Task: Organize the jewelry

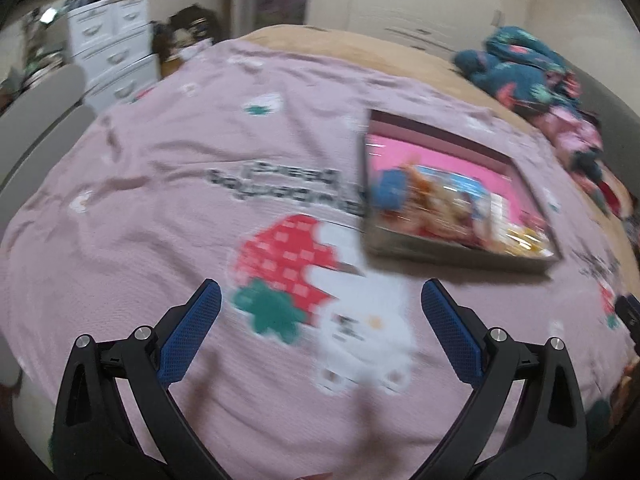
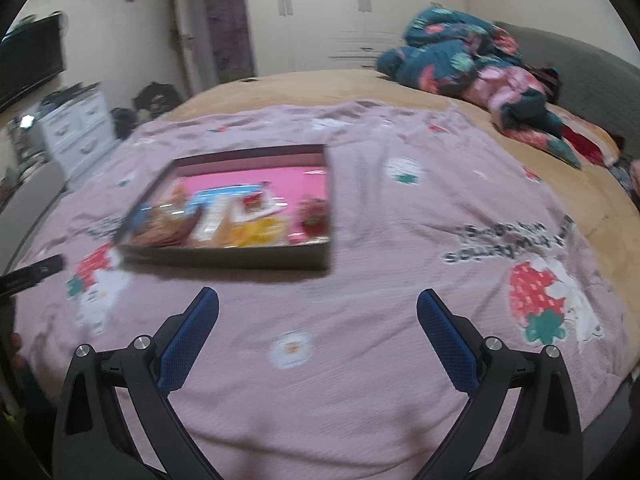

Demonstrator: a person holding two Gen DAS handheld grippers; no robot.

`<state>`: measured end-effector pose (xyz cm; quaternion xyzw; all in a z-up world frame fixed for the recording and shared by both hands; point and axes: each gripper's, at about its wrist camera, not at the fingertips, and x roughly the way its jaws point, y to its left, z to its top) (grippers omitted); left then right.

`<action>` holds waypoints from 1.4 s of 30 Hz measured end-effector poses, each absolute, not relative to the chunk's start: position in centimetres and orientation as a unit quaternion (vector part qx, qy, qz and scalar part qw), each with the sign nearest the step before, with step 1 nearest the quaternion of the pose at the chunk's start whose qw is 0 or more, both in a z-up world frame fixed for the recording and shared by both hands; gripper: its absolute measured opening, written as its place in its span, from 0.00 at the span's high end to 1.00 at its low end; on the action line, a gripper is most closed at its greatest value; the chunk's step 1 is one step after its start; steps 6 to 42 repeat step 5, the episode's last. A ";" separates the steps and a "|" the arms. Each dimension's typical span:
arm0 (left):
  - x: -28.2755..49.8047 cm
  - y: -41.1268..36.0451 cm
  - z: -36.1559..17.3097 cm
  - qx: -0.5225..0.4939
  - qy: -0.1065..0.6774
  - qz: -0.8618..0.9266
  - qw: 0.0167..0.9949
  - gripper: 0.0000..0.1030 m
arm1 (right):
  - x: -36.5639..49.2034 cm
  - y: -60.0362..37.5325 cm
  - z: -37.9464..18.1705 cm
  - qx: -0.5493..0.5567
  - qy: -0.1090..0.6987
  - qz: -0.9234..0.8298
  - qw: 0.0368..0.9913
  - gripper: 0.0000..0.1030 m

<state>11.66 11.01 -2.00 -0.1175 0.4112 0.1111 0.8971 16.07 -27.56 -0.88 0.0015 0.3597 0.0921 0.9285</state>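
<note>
A shallow dark box with a pink lining (image 1: 440, 148) lies on the bed, right of centre in the left wrist view and left of centre in the right wrist view (image 2: 256, 160). Blurred colourful items fill its near side (image 1: 448, 204) (image 2: 240, 220); I cannot make them out singly. My left gripper (image 1: 322, 300) is open and empty over the pink blanket, short of the box. My right gripper (image 2: 318, 306) is open and empty, in front of the box's near wall. Both views are motion-blurred.
A pink blanket (image 2: 400, 240) with strawberry prints covers the tan bed. A dark floral quilt (image 2: 460, 60) is bunched at the far right. White drawers (image 1: 112, 48) stand left of the bed. The other gripper's tip (image 2: 36, 270) shows at the left edge.
</note>
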 end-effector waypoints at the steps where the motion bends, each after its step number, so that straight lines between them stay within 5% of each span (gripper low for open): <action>1: 11.9 11.7 -2.2 -0.120 0.412 0.117 0.896 0.09 | 17.0 -28.5 -1.3 0.002 0.361 0.075 0.929 0.04; 42: 13.7 15.5 -3.3 -0.124 0.421 0.163 0.884 0.09 | 20.1 -31.5 -2.7 0.011 0.374 0.031 0.927 0.04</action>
